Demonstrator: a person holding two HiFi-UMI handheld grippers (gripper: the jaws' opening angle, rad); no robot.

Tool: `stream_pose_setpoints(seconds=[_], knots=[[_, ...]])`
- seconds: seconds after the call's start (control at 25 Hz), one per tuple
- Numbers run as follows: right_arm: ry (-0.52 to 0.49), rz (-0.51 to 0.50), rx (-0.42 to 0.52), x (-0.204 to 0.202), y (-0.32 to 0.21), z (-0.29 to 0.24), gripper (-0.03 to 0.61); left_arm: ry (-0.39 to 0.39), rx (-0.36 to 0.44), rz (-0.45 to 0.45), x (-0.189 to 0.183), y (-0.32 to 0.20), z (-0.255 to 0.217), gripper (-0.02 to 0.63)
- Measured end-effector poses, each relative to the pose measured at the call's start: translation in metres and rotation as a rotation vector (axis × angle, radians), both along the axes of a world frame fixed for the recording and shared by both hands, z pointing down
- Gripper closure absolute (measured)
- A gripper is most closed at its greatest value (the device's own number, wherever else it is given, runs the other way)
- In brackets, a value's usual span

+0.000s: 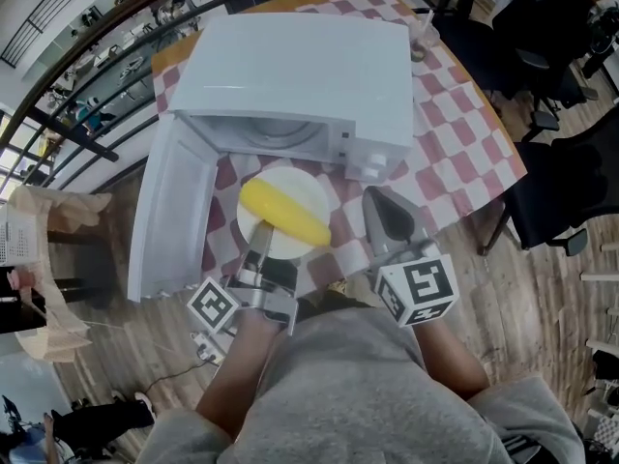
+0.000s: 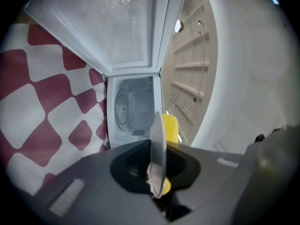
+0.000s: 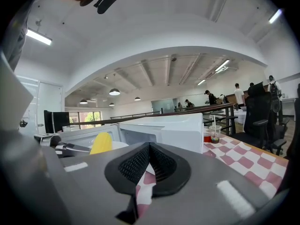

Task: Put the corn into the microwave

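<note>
The yellow corn [image 1: 285,213] lies on a white plate [image 1: 302,186] just in front of the white microwave [image 1: 290,66]. The microwave's door [image 1: 169,211] hangs open to the left. My left gripper [image 1: 261,232] is shut on the plate's near rim. In the left gripper view the plate [image 2: 157,139] shows edge-on between the jaws, with the corn [image 2: 169,128] behind it and the lit cavity [image 2: 131,107] straight ahead. My right gripper [image 1: 379,201] hovers to the right of the plate, shut and empty. Its own view shows the closed jaws [image 3: 149,146] and the corn [image 3: 101,143] at left.
A red-and-white checked cloth [image 1: 455,133] covers the table, which ends near my body. A drink cup [image 1: 418,35] stands behind the microwave at the right. Black office chairs [image 1: 551,27] stand off the table's right side, and a wooden stand [image 1: 48,259] at the left.
</note>
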State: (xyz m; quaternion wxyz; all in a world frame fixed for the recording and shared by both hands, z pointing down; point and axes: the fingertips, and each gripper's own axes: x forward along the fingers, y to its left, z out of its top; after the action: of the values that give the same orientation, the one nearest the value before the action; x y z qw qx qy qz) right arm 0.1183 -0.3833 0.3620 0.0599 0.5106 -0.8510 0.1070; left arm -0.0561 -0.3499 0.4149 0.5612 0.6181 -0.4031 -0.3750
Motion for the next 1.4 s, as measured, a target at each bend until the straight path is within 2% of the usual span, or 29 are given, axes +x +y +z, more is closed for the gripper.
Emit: stream_pose_setpoints(seconds=[0.4, 0.52, 0.84, 1.08, 1.4], knots=[[-0.017, -0.063, 0.006, -0.023, -0.015, 0.002, 0.578, -0.002, -0.011, -0.044, -0.011, -0.024, 0.007, 0.583], [-0.019, -0.074, 0.001, -0.031, -0.020, 0.004, 0.578, -0.031, -0.021, -0.044, -0.017, -0.034, 0.017, 0.583], [0.016, -0.086, -0.016, -0.052, -0.045, 0.009, 0.578, -0.031, -0.035, -0.032, -0.033, -0.092, 0.042, 0.583], [0.032, -0.106, -0.053, -0.077, -0.064, 0.019, 0.578, 0.011, -0.069, -0.043, -0.045, -0.135, 0.064, 0.583], [0.073, -0.123, -0.072, -0.098, -0.086, 0.036, 0.578, 0.001, -0.078, -0.049, -0.056, -0.175, 0.100, 0.581]])
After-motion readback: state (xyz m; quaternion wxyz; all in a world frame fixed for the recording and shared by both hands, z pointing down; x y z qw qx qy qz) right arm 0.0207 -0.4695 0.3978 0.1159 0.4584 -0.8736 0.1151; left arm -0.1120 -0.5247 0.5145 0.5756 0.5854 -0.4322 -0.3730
